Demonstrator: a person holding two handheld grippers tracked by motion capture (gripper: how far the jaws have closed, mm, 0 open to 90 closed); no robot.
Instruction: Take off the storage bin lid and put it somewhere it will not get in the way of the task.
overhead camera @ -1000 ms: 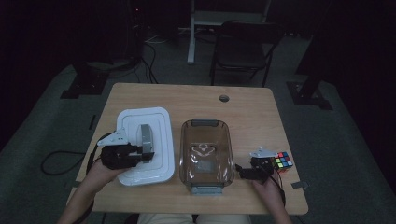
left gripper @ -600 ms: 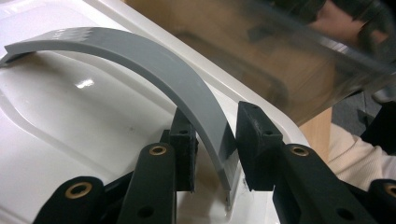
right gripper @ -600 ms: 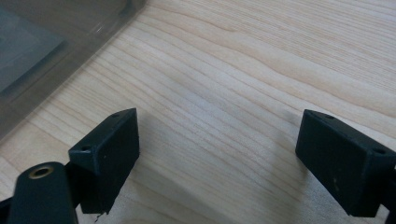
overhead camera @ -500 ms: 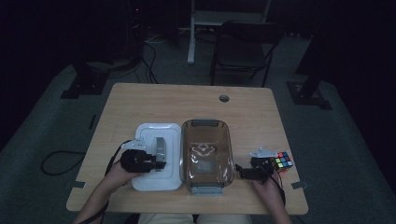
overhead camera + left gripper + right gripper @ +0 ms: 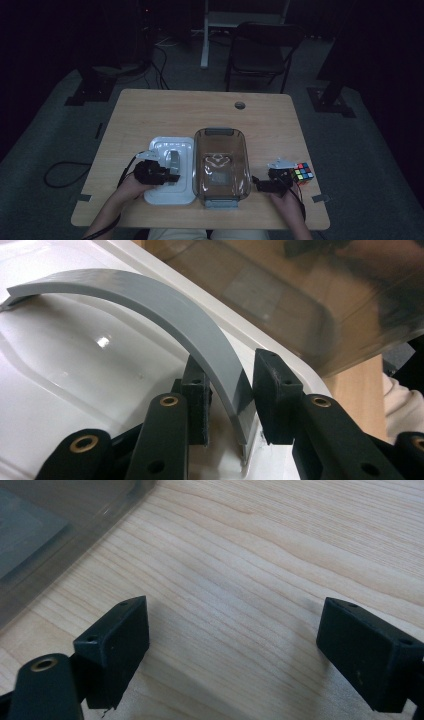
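A light wooden table (image 5: 200, 112) is standing in a dark room with a grey carpet floor. A black chair (image 5: 260, 55) is sitting behind the table, and dark stands and loose cables are lying on the floor around it. There is a small round hole (image 5: 240, 105) near the far edge of the table.

On the table, a white lid (image 5: 170, 172) is lying flat. Just beside it, touching along one long side, a clear brownish box (image 5: 221, 167) is sitting open. A colourful puzzle cube (image 5: 303, 172) is resting near the right edge of the table.

The left gripper (image 5: 227, 392) is pinching the grey curved handle (image 5: 165, 315) of the white lid. Its two black jaws are squeezing close together with the handle between them. The person's left hand (image 5: 131, 186) is holding this gripper over the near part of the lid.

The right gripper (image 5: 232, 630) is resting low over the bare wood with its jaws spread wide and nothing between them. It is sitting between the clear box and the cube.

A second ago the white lid was tipped up and held higher and farther to the left. Now it is lying down flat, right next to the box. The left hand has come down and closer to the box. The right hand, the cube and the box are staying where they were.
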